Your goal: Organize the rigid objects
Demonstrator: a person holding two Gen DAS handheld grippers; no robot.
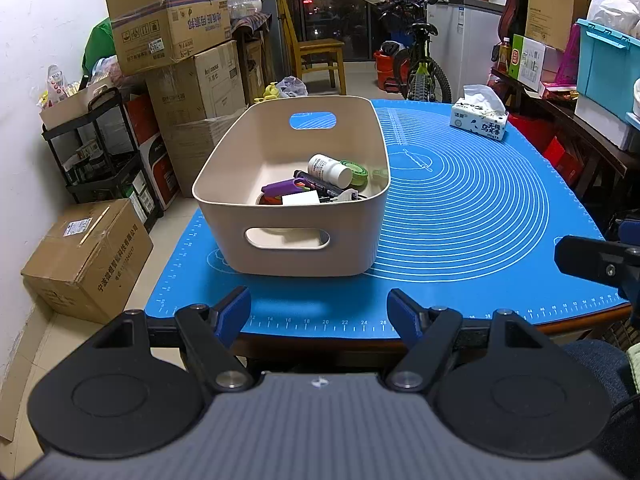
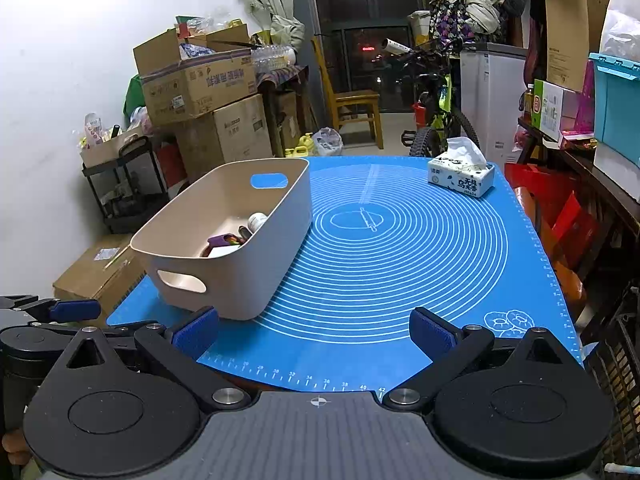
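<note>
A beige plastic bin [image 1: 240, 152] stands on the left part of the blue mat [image 1: 460, 220]; it also shows in the right wrist view [image 2: 280, 240]. Inside lie a white pill bottle [image 1: 329, 169], a green round item [image 1: 355, 172], a dark marker [image 1: 320, 185], a purple object [image 1: 280, 189] and a white flat piece [image 1: 300, 199]. My left gripper [image 1: 318, 314] is open and empty, near the mat's front edge, in front of the bin. My right gripper [image 2: 314, 330] is open and empty, over the mat's front edge, right of the bin.
A tissue pack [image 1: 479, 118] sits at the mat's far right corner. Cardboard boxes [image 1: 172, 28] and a black shelf [image 1: 100, 152] stand left of the table. A bicycle [image 1: 420, 64], a wooden chair [image 1: 316, 52] and a teal crate [image 1: 608, 64] stand behind and to the right.
</note>
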